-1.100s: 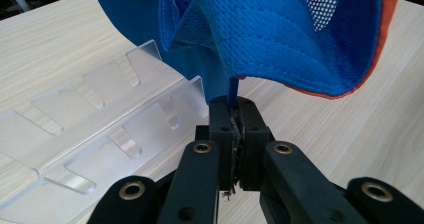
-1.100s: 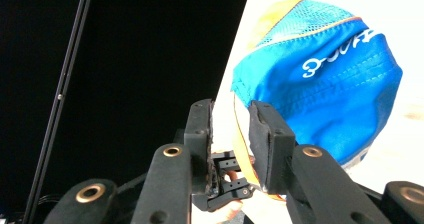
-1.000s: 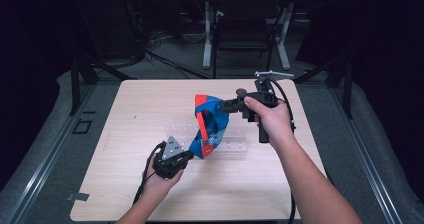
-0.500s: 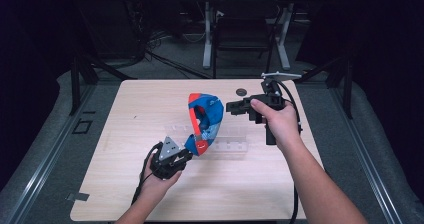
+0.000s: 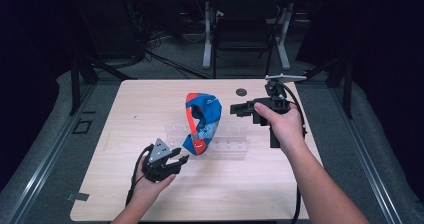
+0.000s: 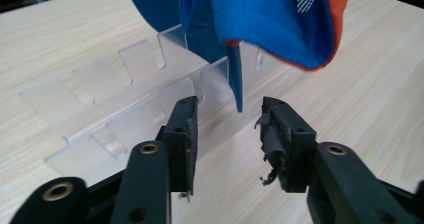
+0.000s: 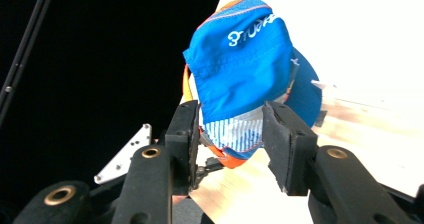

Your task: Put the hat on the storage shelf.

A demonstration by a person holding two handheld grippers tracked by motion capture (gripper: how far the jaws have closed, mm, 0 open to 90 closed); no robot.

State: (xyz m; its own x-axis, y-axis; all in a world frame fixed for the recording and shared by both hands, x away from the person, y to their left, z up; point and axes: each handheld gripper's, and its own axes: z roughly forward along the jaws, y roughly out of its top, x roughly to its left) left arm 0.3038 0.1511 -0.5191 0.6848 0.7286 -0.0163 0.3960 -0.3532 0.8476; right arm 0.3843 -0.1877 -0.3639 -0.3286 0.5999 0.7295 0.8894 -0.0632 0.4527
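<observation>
Black left gripper (image 5: 176,160) sits nearest, low on the wooden table (image 5: 100,184), jaws apart and holding nothing. In the left gripper view a blue strap (image 6: 235,81) of the cap hangs just ahead of the gap, not between the pads.

Next out — a clear plastic rack (image 5: 230,136) lying flat on the table, slots facing up. The cap (image 5: 202,121) stands over its left end, blue with an orange rim, bottom edge at or near the rack; cannot tell if it rests in a slot.

Right gripper (image 5: 235,108) is at the cap's far side, at its upper part. Right gripper view shows the jaws fairly wide around the striped lower edge of the cap (image 7: 240,74); cloth is against the left pad, a gap shows at the right pad, so it reads as open rather than clamped.

Judgement: step in hand looks like seating the cap on the rack. To do it well — left gripper should close on the hanging strap or brim edge, not bare air, and keep clear of the rack wall. Right one should steady the crown without crushing it. Rack is light and could slide if pushed sideways.

Farthest: a small dark disc (image 5: 241,91) near the table's back edge.
</observation>
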